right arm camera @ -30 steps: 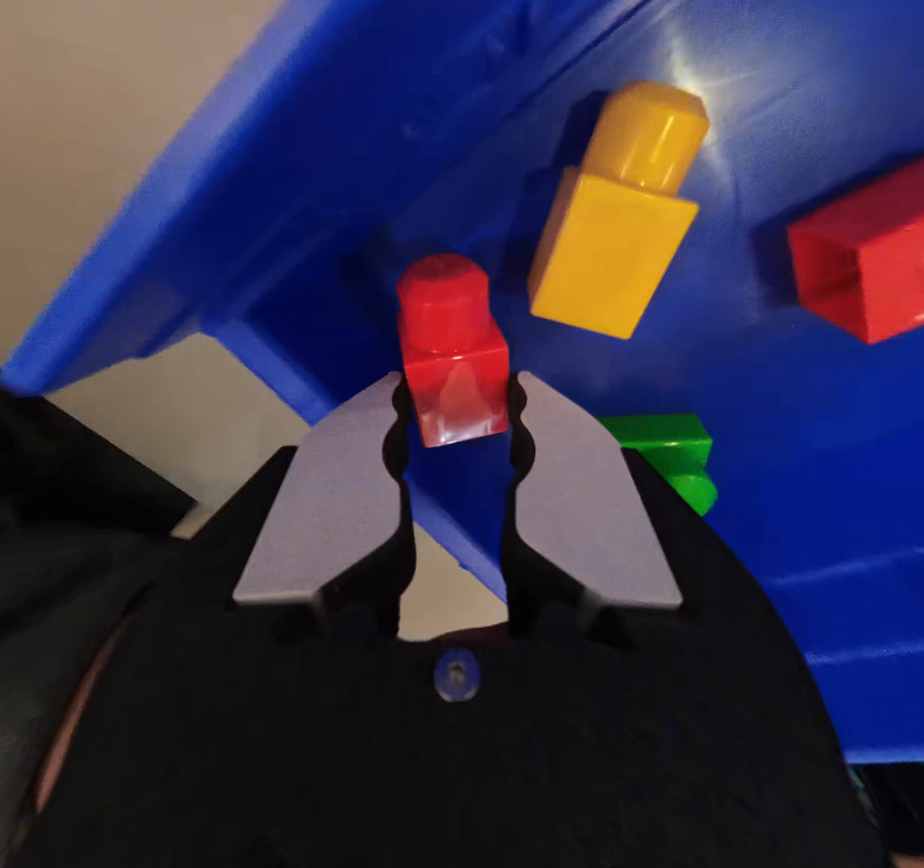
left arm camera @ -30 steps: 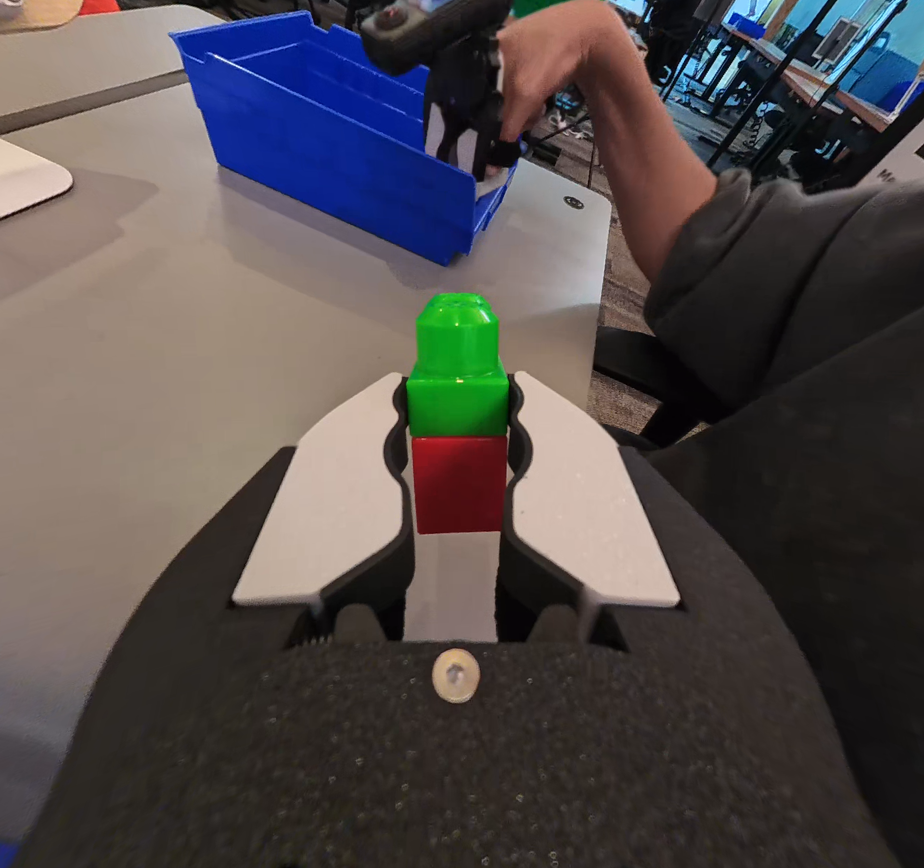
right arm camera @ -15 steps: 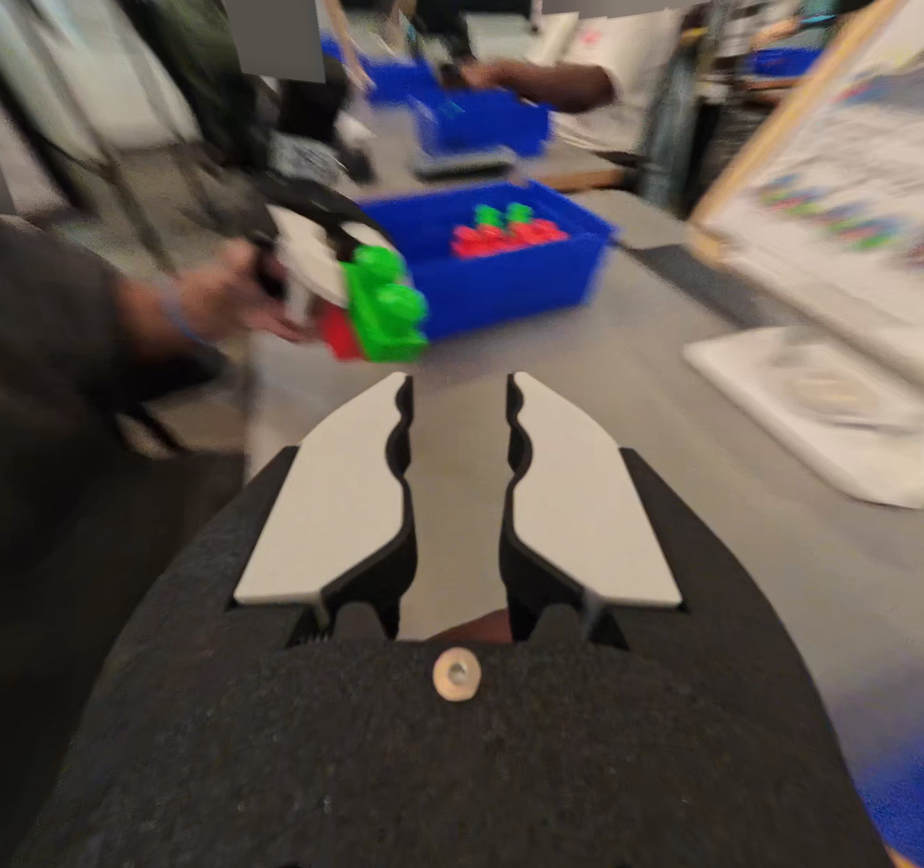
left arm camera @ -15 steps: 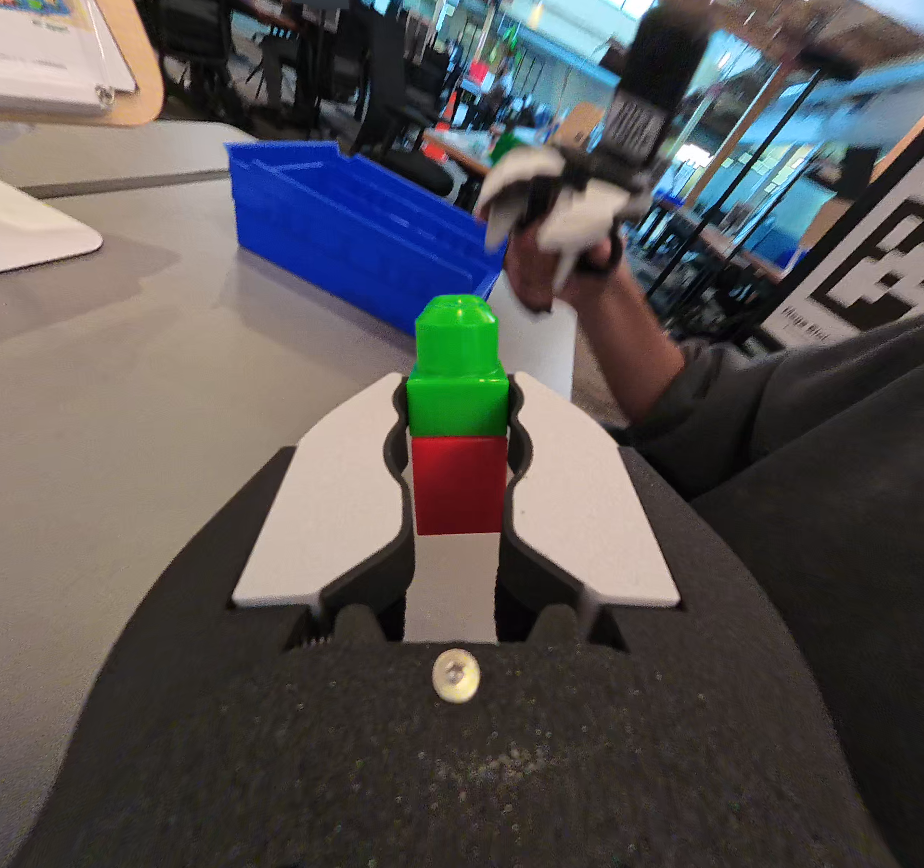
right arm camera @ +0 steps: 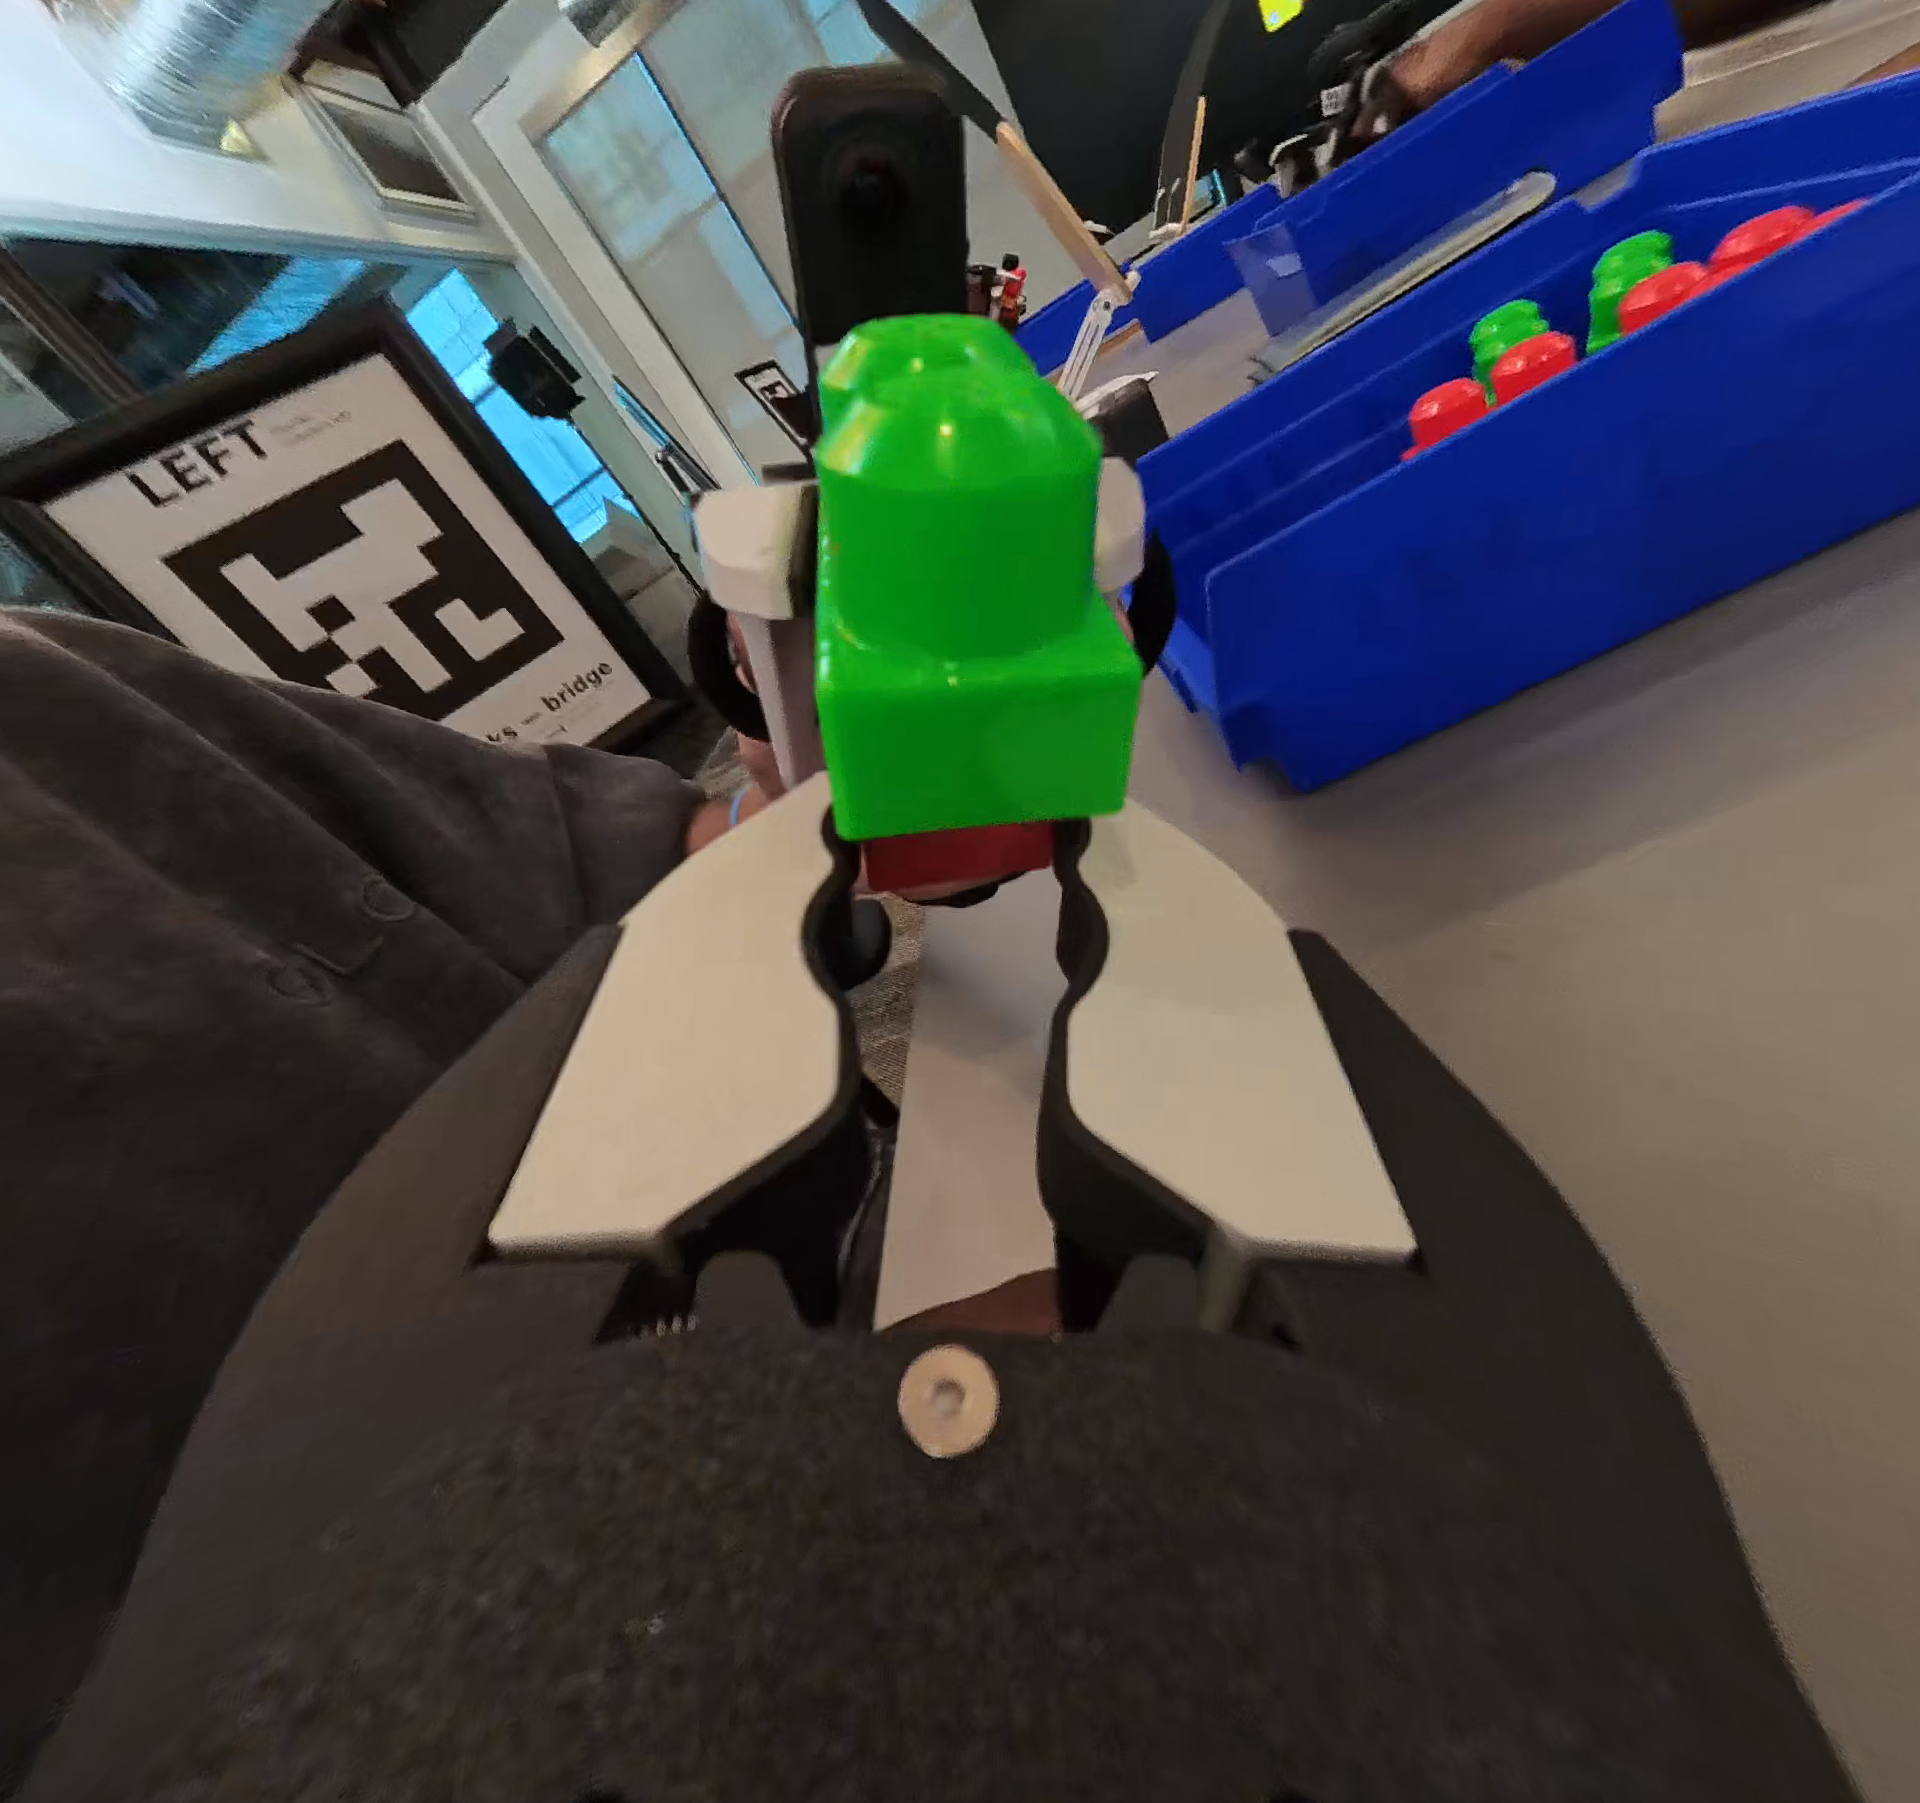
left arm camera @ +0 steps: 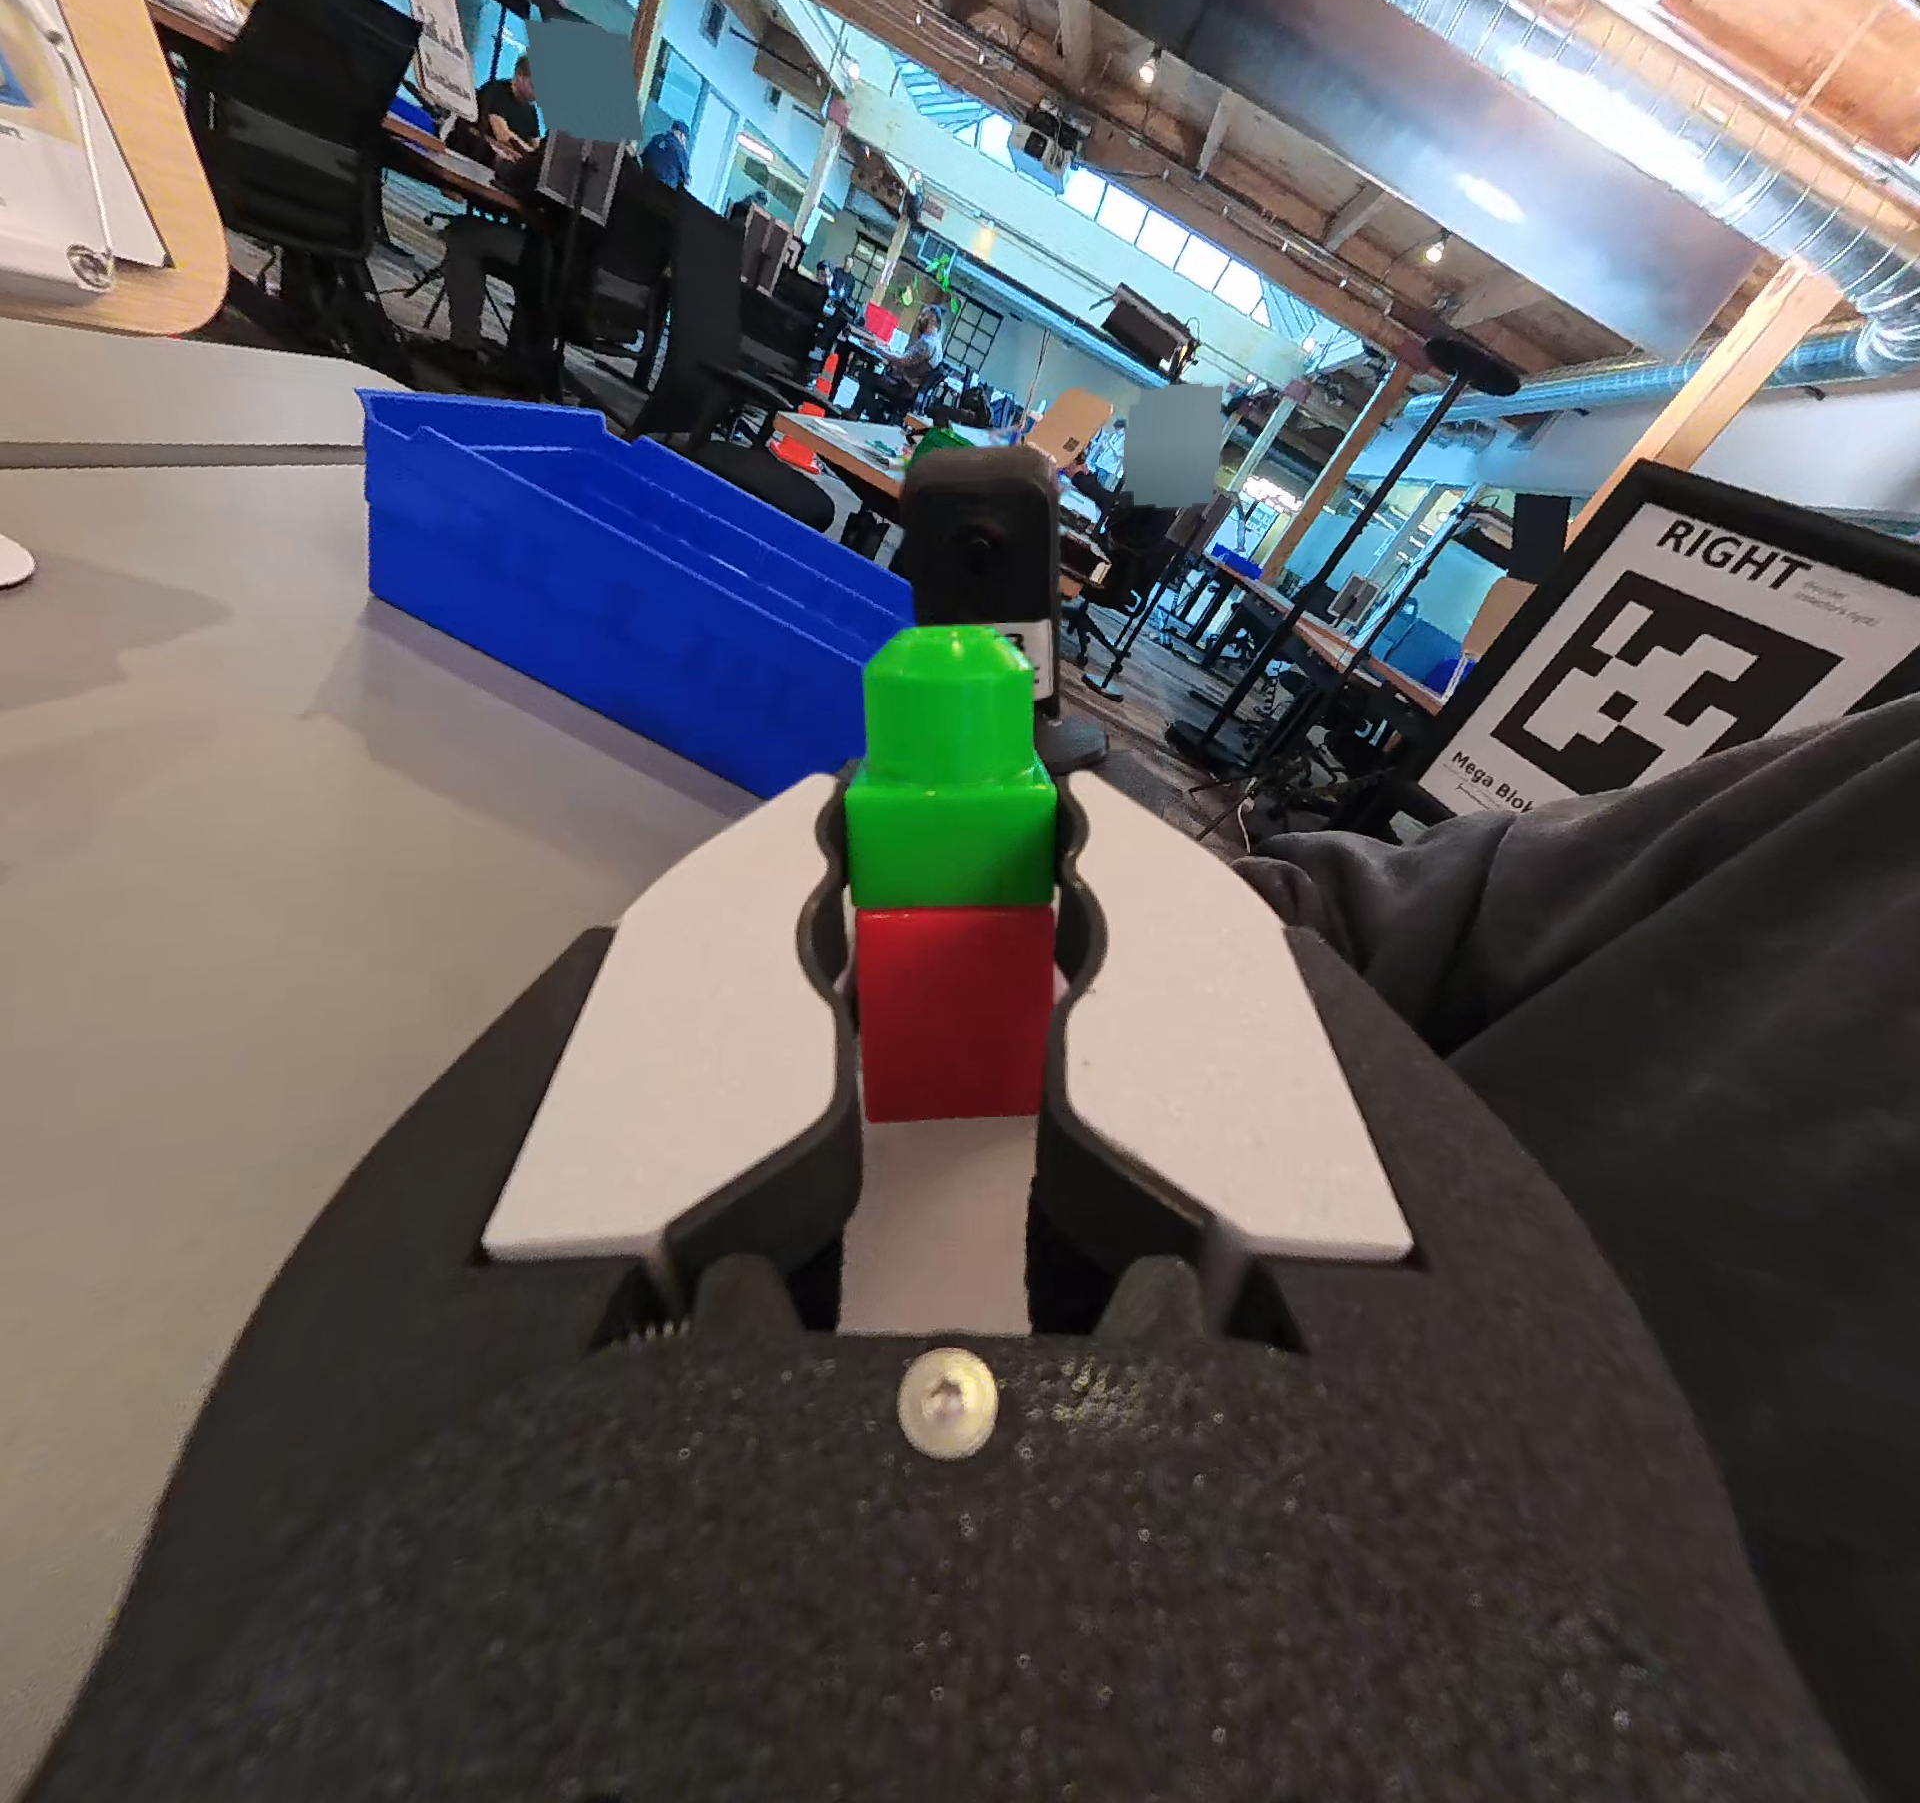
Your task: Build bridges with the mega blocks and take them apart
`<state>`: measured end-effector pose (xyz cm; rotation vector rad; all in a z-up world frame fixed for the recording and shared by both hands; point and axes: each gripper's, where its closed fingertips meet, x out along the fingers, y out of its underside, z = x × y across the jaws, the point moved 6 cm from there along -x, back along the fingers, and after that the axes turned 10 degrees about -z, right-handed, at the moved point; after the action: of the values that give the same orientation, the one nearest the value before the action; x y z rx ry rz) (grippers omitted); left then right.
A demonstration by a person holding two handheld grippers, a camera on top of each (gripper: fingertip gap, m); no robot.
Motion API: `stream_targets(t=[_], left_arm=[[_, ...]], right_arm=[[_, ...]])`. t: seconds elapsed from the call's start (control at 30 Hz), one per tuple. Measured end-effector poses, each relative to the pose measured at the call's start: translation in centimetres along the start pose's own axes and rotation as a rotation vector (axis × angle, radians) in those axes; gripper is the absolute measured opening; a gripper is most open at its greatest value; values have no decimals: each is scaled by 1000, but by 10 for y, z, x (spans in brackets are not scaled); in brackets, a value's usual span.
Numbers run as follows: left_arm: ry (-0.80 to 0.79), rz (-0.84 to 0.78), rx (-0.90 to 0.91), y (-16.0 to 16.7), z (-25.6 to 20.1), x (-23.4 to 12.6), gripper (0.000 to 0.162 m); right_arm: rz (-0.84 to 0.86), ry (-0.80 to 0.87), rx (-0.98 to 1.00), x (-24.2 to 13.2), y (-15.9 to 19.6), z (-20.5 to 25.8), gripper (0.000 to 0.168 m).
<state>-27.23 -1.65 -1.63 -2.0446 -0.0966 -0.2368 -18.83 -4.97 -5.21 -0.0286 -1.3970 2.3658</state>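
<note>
Grey tabletop [left arm camera: 260, 922] runs wide and bare to the left of the left gripper [left arm camera: 951, 818], up to a blue bin [left arm camera: 623, 569] standing farther back; the table's far edge falls off just right of the bin, with open workshop floor, chairs and desks beyond. A framed marker board [left arm camera: 1662, 673] leans at the right edge of that view, above a dark grey sleeve [left arm camera: 1558, 922].

Left gripper: clamped on a two-block stack, green block [left arm camera: 951, 808] on top of a red block [left arm camera: 951, 1010], both pinched between the white fingers [left arm camera: 717, 1005]. Stud of the green block points forward, past the fingertips. Directly behind it, close, the other gripper's black camera [left arm camera: 982, 548] faces this one.

Right wrist view: right gripper [right arm camera: 951, 849] is spread, nothing between its fingers [right arm camera: 717, 1047], grey table showing through the gap. Its tips sit just at the near end of the stack; whether they touch the red block [right arm camera: 956, 854] I cannot tell. The green block [right arm camera: 966, 600] here shows two studs in line and fills the centre, slightly blurred. Behind it the left gripper's white fingers and black camera.

To the right, well apart from the grippers, a blue bin [right arm camera: 1507, 590] holds red and green blocks [right arm camera: 1538, 351]; bare table in front of it. Second marker board [right arm camera: 343, 569] at left, behind the sleeve.
</note>
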Motion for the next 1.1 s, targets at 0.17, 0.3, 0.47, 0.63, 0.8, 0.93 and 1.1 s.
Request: stream_targets(t=[0.17, 0.3, 0.47, 0.63, 0.8, 0.93, 1.1], left_arm=[[-9, 44, 28, 4, -2, 0, 35], [0, -27, 34, -6, -4, -1, 36], [-26, -112, 64, -39, 2, -25, 36], [-94, -58, 144, -33, 1, -34, 36], [-86, 28, 168, -20, -1, -24, 36], [-86, 101, 204, -9, -3, -11, 36], [-97, 155, 208, 1, -1, -2, 36]], right_arm=[[79, -8, -41, -4, 3, 0, 35], [232, 15, -79, -6, 20, -2, 35], [282, 96, -95, -19, 28, -7, 35], [271, 367, -263, -82, -45, -5, 35], [250, 920, -447, -198, -156, -22, 35], [525, 1170, -296, -259, -180, -107, 35], [1010, 1248, -111, -276, -152, -205, 35]])
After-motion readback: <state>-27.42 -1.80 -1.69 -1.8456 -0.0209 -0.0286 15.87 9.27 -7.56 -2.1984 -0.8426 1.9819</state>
